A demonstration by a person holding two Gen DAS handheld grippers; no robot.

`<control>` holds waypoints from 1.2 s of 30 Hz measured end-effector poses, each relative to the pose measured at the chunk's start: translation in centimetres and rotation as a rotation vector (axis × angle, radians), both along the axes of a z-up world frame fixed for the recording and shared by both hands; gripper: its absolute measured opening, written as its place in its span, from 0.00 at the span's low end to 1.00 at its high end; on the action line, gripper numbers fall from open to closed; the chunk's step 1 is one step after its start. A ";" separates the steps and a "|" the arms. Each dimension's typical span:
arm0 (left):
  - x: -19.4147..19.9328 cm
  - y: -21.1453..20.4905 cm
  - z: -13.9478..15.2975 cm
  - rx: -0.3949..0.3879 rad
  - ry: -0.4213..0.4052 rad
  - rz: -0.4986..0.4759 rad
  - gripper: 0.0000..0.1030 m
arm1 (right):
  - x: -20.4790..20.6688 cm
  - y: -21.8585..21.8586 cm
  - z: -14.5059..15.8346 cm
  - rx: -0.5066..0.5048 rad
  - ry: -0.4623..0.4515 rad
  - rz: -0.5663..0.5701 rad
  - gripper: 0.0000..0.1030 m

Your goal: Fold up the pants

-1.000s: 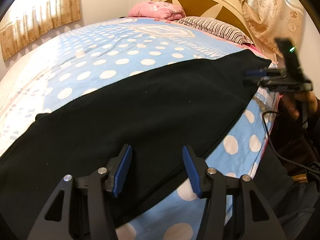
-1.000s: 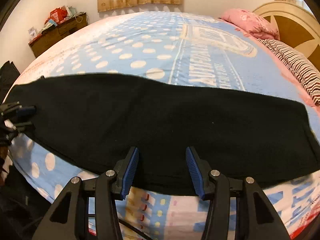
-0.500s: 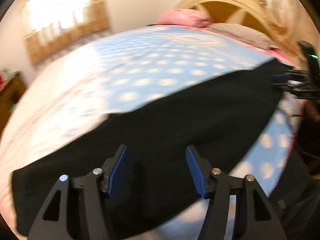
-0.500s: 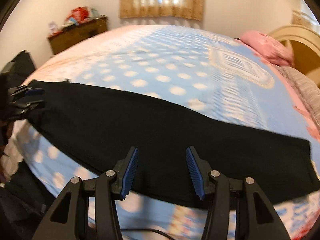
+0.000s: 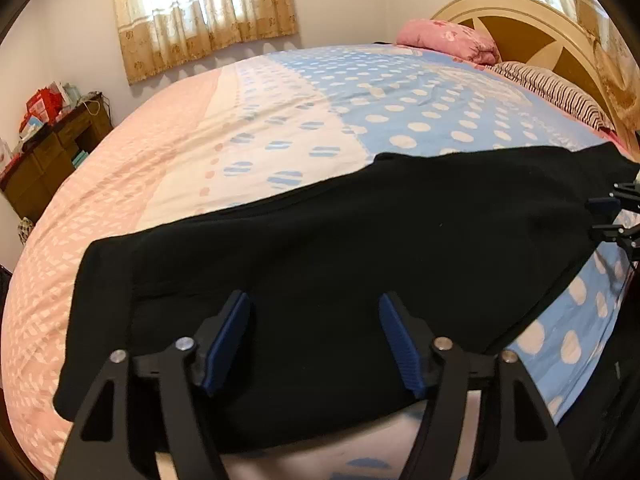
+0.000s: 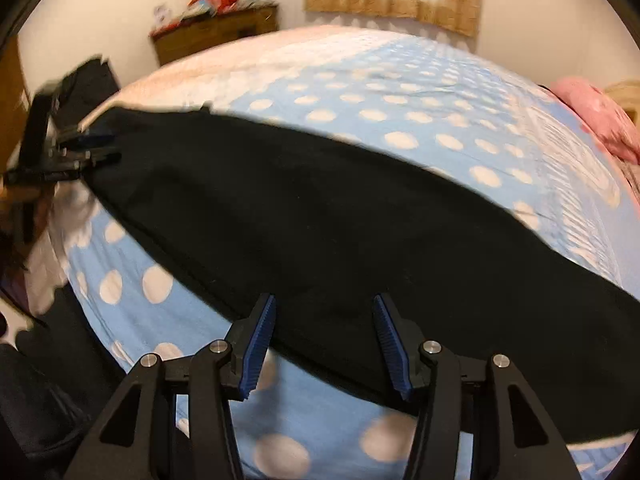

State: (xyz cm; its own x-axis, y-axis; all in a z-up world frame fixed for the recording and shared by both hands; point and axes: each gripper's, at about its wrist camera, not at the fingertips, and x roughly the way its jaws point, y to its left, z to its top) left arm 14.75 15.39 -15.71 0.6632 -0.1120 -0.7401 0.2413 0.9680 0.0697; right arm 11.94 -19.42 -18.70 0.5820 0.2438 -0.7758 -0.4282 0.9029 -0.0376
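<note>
Your pants (image 5: pixel 360 264) lie in one long flat strip along the near edge of the bed (image 5: pixel 280 128), not yet folded across; left gripper (image 5: pixel 316 340) is opening, right gripper (image 6: pixel 324 340) gapes, both empty

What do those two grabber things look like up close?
Both the left gripper and the right gripper are black frames with triangle cut-outs and shiny silver bolts. Each finger ends in a ridged blue pad.
</note>
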 end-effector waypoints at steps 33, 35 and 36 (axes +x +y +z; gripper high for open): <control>-0.5 -20.9 1.4 -0.030 0.054 -0.498 0.74 | -1.3 -32.0 6.1 0.270 -0.098 -0.774 0.51; -0.4 -21.2 1.3 -0.040 0.060 -0.501 0.74 | -2.3 -33.2 6.4 0.293 -0.102 -0.800 0.51; -0.3 -21.3 1.2 -0.046 0.062 -0.497 0.74 | -2.8 -33.6 6.5 0.300 -0.098 -0.803 0.51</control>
